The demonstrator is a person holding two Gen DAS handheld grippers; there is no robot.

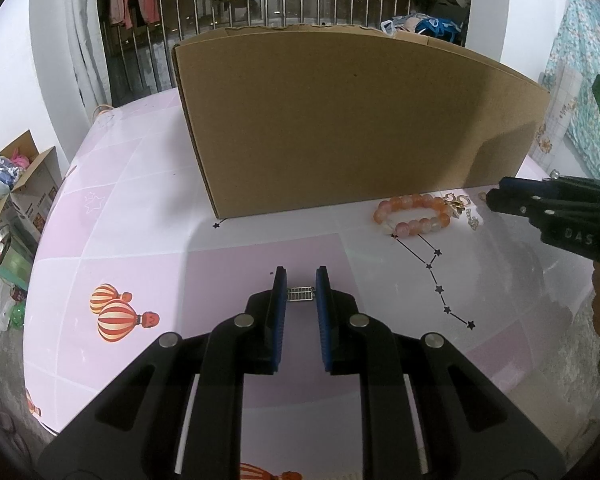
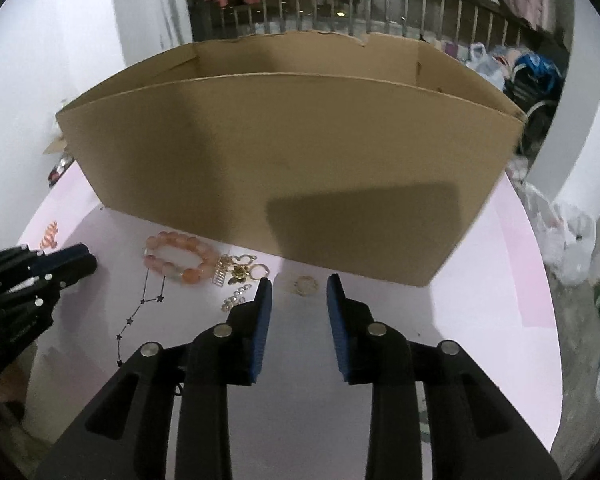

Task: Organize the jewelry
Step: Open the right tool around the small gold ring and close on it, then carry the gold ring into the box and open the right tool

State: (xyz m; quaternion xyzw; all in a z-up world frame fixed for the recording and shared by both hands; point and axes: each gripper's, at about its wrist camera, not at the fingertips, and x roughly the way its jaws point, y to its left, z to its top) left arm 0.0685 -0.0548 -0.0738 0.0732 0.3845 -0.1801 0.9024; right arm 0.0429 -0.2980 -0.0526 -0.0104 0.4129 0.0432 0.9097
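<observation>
Pale pink sheeting printed with hot-air balloons and star patterns covers the surface, and a large open cardboard box stands toward its far side, with a railing and hanging clothes behind it. From what shows, the sorting is at an early stage: the right wrist view looks over the near wall into the box, and only bare cardboard walls show; the floor of the box is hidden, so I cannot tell whether anything lies inside.

Most pieces sit loose on the surface in front of the box. An orange-pink beaded bracelet lies close to the box's near wall. Just beside it is a tangle of gold charms with a short pale chain trailing toward the camera. A small gold ring lies apart from these.

The left tongs are drawn narrow and pinch a small silver ladder-like piece between their blue pads, low over the surface and well short of the box. That piece seems to be the 1 item in hand, not yet delivered.

The right tongs stand partly open and grip nothing; the ring lies on the surface in the gap ahead of their tips, so it looks like the next pick.

At least 4 pieces remain outside the box.
</observation>
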